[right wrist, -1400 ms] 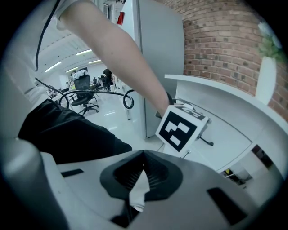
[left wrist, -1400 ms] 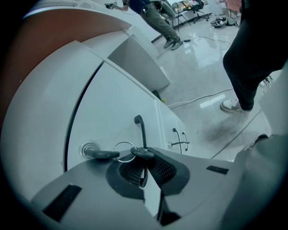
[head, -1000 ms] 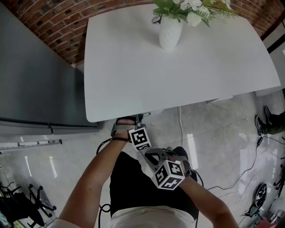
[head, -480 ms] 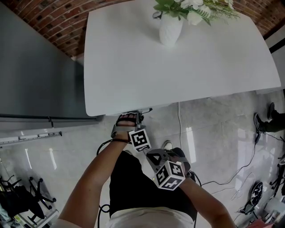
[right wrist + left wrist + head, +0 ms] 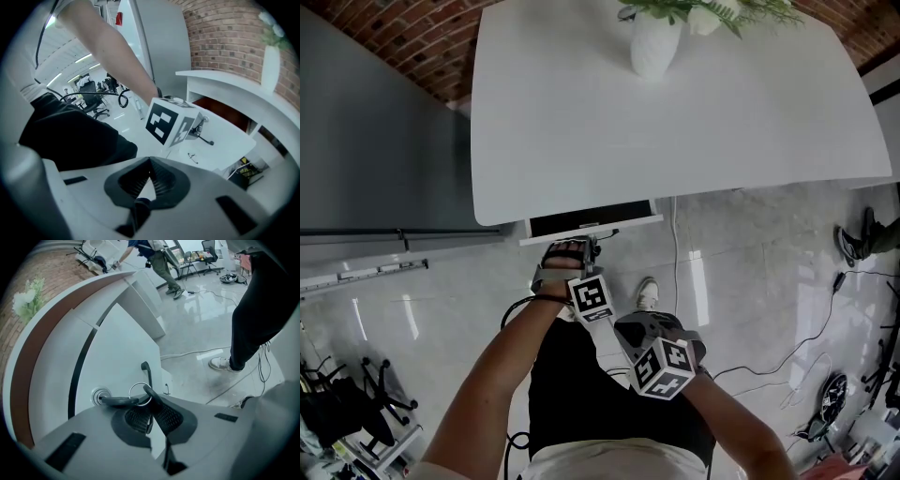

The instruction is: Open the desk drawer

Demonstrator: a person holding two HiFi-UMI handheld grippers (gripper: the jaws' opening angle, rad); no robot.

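Observation:
The white desk has a drawer that sticks out a little from under its front edge, with a dark inside. In the left gripper view the drawer front carries a round lock with a black key in it, a ring and a second hanging key. My left gripper is shut on the key bunch at the ring; it is just below the drawer front in the head view. My right gripper is shut with nothing in it, held back near the person's body.
A white vase with flowers stands at the desk's far side. A grey cabinet flanks the desk on the left. Cables trail over the glossy floor at right. The person's shoe is under my grippers. An office chair stands lower left.
The drawer has slid out from under the desk edge, following my left gripper back toward the person. The right gripper has drawn back alongside it.

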